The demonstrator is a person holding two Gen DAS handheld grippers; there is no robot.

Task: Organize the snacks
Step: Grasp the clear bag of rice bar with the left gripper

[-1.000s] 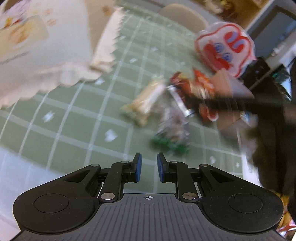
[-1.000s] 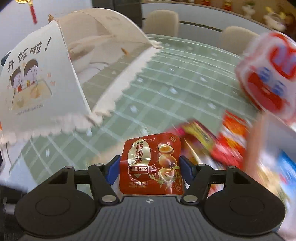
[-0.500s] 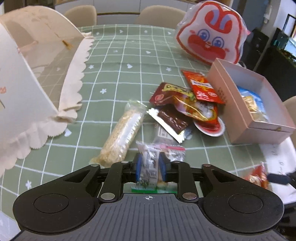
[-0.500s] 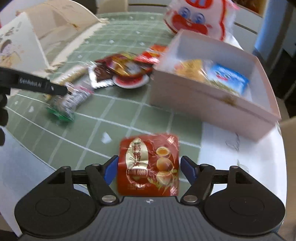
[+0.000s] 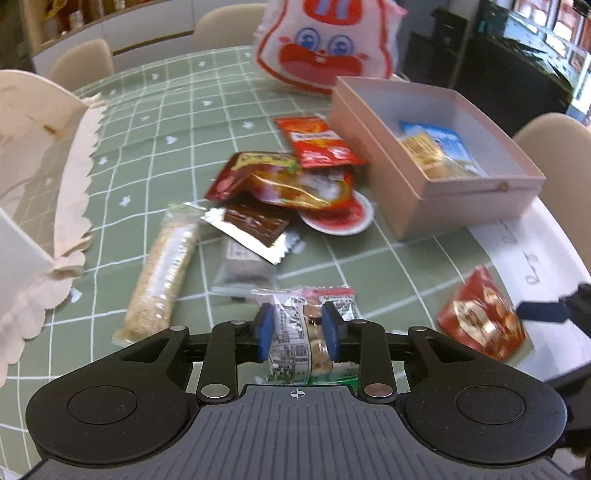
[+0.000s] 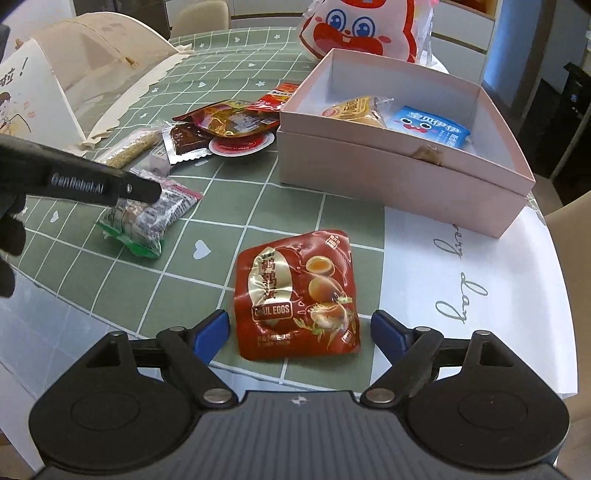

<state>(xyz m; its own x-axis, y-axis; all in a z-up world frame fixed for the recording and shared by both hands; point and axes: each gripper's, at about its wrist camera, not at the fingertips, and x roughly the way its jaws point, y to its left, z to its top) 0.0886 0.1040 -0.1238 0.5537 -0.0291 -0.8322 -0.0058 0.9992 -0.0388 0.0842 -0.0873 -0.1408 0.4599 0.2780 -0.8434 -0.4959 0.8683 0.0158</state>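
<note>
The left gripper (image 5: 298,332) pinches a clear snack packet (image 5: 303,332) between its blue pads, gripping it across the narrow middle so the loose ends can hang free; the packet appears to rest on the green checked tablecloth (image 5: 155,122), well short of the pink box (image 5: 461,199). The right gripper (image 6: 300,328) stands spread wide, its pads on either side of the red quail egg packet (image 6: 297,295) without touching it. That packet lies flat on the cloth, just in front of the box's near wall, so it looks set down within easy reach of the box rather than in it.

The box sits open on the table's right side, with a yellow packet (image 6: 354,109) and a blue packet (image 6: 428,127) already inside, which suggests it is where the snacks are being gathered. To the left of the box, the rest of the pile waits: a red sachet (image 5: 317,142), a shiny red pouch (image 5: 284,182), a brown foil packet (image 5: 255,225) and a long cereal bar (image 5: 162,280), overlapping one another. Behind the box leans a rabbit-faced bag (image 6: 360,27).

The likely next step is lifting the pinched packet over the box's wall.
</note>
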